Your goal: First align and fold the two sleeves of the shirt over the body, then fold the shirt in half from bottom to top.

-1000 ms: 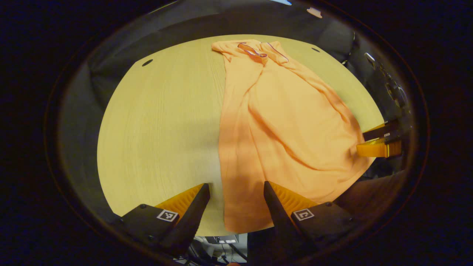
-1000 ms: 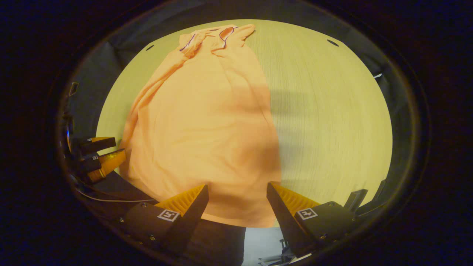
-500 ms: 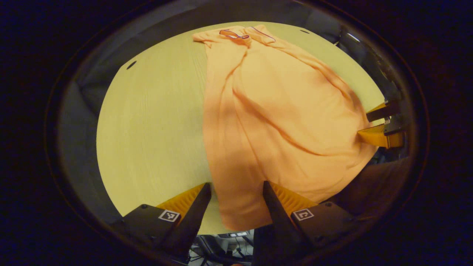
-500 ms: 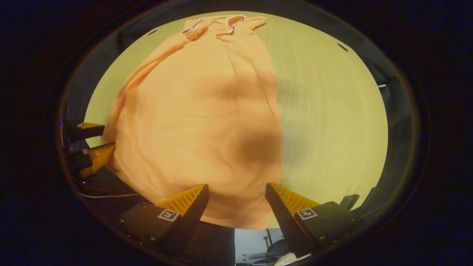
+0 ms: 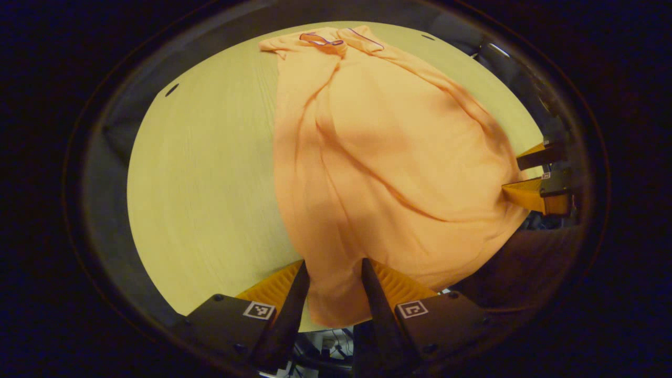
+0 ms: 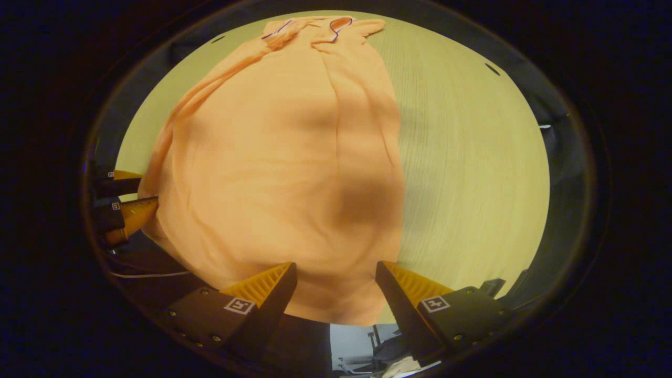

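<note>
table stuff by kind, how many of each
orange fabric shirt: 1
claws: 2, left claw and right claw
pale round wooden table: 1
total: 4

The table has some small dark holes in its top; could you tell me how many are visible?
2. One hole sits near the far left corner of the table; the other hole sits near the far right corner, beyond the shirt. The shirt may hide more.

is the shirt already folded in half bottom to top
No: in the right gripper view the shirt lies stretched full length on the table, collar at the far end, hem near the right gripper.
</note>
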Available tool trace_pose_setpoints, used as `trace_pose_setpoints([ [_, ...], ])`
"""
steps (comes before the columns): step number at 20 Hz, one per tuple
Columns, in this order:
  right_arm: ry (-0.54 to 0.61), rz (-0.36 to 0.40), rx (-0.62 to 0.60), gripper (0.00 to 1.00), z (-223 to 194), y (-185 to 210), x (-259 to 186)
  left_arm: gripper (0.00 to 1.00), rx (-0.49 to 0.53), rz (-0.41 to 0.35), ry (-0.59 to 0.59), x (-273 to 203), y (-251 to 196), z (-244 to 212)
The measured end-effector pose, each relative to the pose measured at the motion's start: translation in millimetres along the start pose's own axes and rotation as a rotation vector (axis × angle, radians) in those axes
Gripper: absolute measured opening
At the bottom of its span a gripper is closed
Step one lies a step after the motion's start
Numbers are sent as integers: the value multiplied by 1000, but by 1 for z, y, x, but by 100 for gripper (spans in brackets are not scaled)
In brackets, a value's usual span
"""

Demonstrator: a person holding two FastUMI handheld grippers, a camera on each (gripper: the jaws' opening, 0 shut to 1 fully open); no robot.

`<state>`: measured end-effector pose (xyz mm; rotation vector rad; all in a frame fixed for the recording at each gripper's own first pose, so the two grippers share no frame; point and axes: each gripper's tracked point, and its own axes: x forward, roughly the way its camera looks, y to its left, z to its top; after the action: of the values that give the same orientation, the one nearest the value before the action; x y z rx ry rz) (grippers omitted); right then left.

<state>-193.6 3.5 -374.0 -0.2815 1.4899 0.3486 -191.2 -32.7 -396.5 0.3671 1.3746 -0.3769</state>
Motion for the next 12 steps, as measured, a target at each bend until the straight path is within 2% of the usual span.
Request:
trace_pose_setpoints([
  [1, -9, 0, 24, 95, 2, -2, 3, 58, 11, -4, -11, 0, -1, 6],
  [2, -12, 3, 48, 71, 4, -2, 1, 47, 20, -4, -25, 0, -2, 10],
  [3, -22, 7, 72, 64, 6, -5, 0, 30, 29, -3, -26, 0, -1, 12],
  [4, -31, 17, 103, 43, 9, -6, 1, 14, 34, -1, -21, -2, 0, 13],
  [5, -42, 29, 133, 32, 9, -6, 1, 14, 40, 1, -19, -3, 1, 13],
  [6, -42, 41, 149, 13, 9, -6, 1, 10, 43, 4, -24, -5, -2, 14],
  [7, -49, 46, 160, 12, 11, -7, 4, 9, 47, 4, -33, -5, -2, 14],
  [8, -47, 47, 164, 7, 10, -5, 0, 6, 46, 6, -35, -3, 0, 13],
  [12, -88, 30, 144, 6, 12, -5, -10, 6, 28, 22, -100, -6, 6, 24],
])
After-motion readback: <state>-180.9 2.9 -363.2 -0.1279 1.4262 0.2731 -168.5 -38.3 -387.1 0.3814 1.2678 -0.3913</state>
